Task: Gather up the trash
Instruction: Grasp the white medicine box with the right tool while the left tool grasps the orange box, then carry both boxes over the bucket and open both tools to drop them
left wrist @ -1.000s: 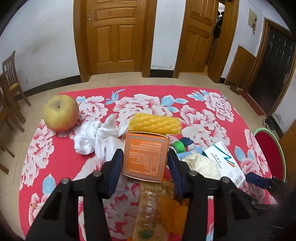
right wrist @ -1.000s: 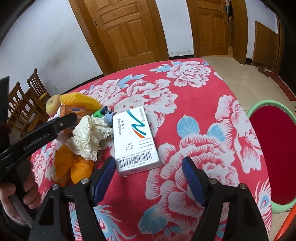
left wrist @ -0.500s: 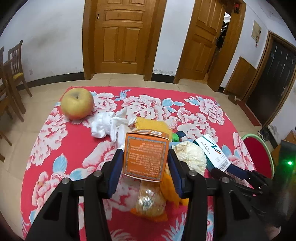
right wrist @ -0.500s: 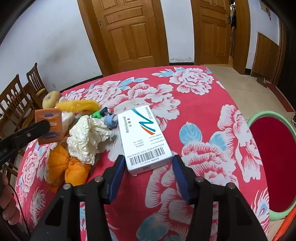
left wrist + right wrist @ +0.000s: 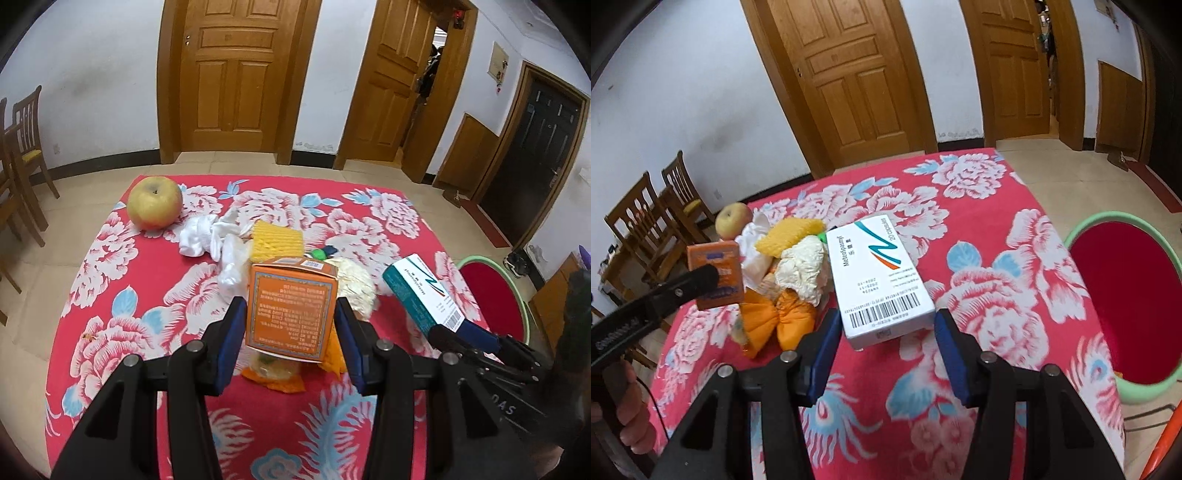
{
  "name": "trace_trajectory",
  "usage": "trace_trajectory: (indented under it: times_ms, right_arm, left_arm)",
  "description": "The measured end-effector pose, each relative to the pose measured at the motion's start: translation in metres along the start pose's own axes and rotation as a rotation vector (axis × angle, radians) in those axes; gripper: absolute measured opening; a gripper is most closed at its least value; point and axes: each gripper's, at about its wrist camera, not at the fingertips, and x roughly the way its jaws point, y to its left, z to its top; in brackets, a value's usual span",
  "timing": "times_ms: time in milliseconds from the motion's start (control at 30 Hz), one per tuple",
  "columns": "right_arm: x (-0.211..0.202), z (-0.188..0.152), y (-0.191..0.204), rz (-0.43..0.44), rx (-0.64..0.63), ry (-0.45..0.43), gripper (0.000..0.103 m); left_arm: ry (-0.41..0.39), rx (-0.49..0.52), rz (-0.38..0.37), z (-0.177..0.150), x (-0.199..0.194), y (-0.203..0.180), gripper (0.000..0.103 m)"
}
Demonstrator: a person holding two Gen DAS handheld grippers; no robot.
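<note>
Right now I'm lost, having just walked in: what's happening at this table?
A person is clearing trash with two handheld grippers. The left gripper is shut on an orange box, held above the red floral tablecloth. The right gripper grips a white medicine box, also lifted. An apple, wrappers and crumpled tissue lie on the cloth. A red basin sits beside the table.

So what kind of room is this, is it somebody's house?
Probably a home, perhaps a dining room: a table under a flowered red tablecloth, wooden chairs by the wall, panelled wooden doors, and an apple among the trash.
</note>
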Motion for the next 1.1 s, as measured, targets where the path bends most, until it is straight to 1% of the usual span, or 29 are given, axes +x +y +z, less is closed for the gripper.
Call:
trace_trajectory:
  times_ms: [300, 500, 900, 1100]
  right_arm:
    - [-0.042, -0.01, -0.022, -0.011, 0.075, -0.069, 0.055]
    - [-0.066, -0.016, -0.042, -0.037, 0.119, -0.109, 0.055]
    - [-0.09, -0.027, -0.09, -0.103, 0.224, -0.144, 0.055]
    - [-0.095, -0.033, -0.123, -0.16, 0.292, -0.145, 0.055]
  left_arm:
    - [-0.011, 0.032, -0.039, -0.003, -0.014, -0.024, 0.049]
    - [-0.001, 0.06, -0.06, -0.006, -0.016, -0.042, 0.049]
    - [0.022, 0.137, -0.102, -0.009, -0.01, -0.089, 0.049]
    - [0.05, 0.193, -0.124, -0.008, 0.005, -0.122, 0.049]
